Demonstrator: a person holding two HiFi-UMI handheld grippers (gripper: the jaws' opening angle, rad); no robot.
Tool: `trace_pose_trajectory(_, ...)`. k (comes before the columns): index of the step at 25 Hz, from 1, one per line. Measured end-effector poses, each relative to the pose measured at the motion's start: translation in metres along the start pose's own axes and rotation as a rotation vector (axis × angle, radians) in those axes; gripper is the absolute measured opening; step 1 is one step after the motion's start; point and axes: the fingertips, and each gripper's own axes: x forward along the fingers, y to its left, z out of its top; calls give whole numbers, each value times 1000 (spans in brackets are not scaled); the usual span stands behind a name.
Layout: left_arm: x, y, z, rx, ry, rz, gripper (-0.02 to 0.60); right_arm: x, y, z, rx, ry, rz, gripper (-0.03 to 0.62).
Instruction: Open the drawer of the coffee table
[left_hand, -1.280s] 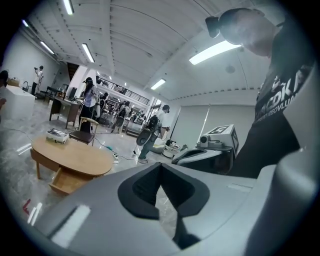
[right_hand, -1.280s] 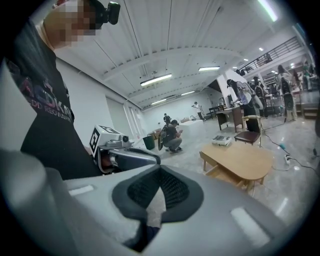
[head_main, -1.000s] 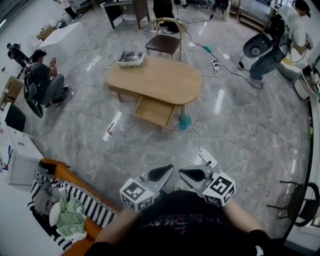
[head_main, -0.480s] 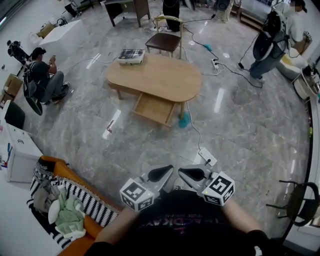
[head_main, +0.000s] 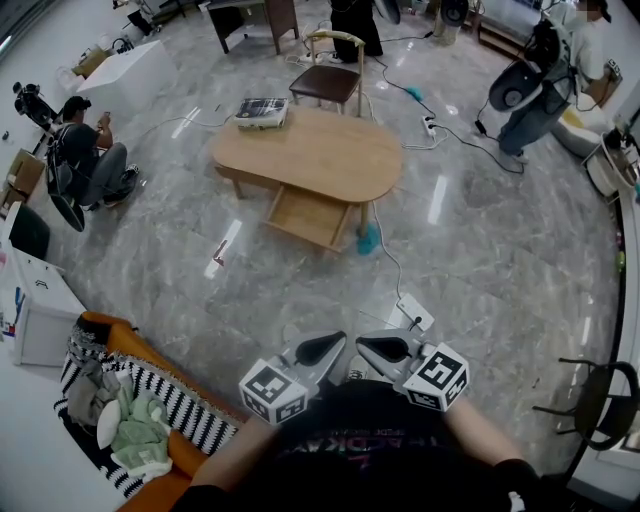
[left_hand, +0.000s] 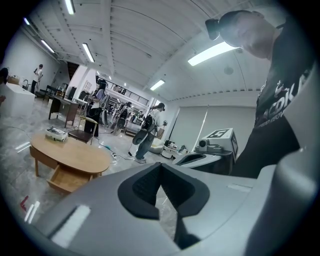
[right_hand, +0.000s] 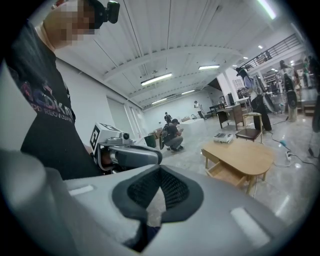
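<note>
The oval wooden coffee table (head_main: 310, 155) stands on the marble floor well ahead of me. Its drawer (head_main: 310, 218) is pulled out toward me and looks empty. Both grippers hang close to my body at the bottom of the head view, far from the table. The left gripper (head_main: 325, 347) is shut with nothing in it, and so is the right gripper (head_main: 378, 347) beside it. The left gripper view shows its shut jaws (left_hand: 161, 167) with the table (left_hand: 70, 152) at far left. In the right gripper view the table (right_hand: 245, 155) and its drawer (right_hand: 225, 175) lie at right.
A box (head_main: 263, 112) lies on the table's far left end, with a chair (head_main: 328, 85) behind. A teal object (head_main: 368, 241) sits by the table leg, and a cable runs to a power strip (head_main: 415, 313). An orange sofa (head_main: 150, 410) is at my left. A person (head_main: 85, 160) sits at left.
Both grippers and the open drawer stay as they were. The people at the back of the room have shifted a little.
</note>
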Motion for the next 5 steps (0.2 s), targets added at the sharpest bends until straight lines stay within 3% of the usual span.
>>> trace_pose_trajectory(5,-4,-3,-2,2,-6,4,6,0,5,-2,-11,0,5,2)
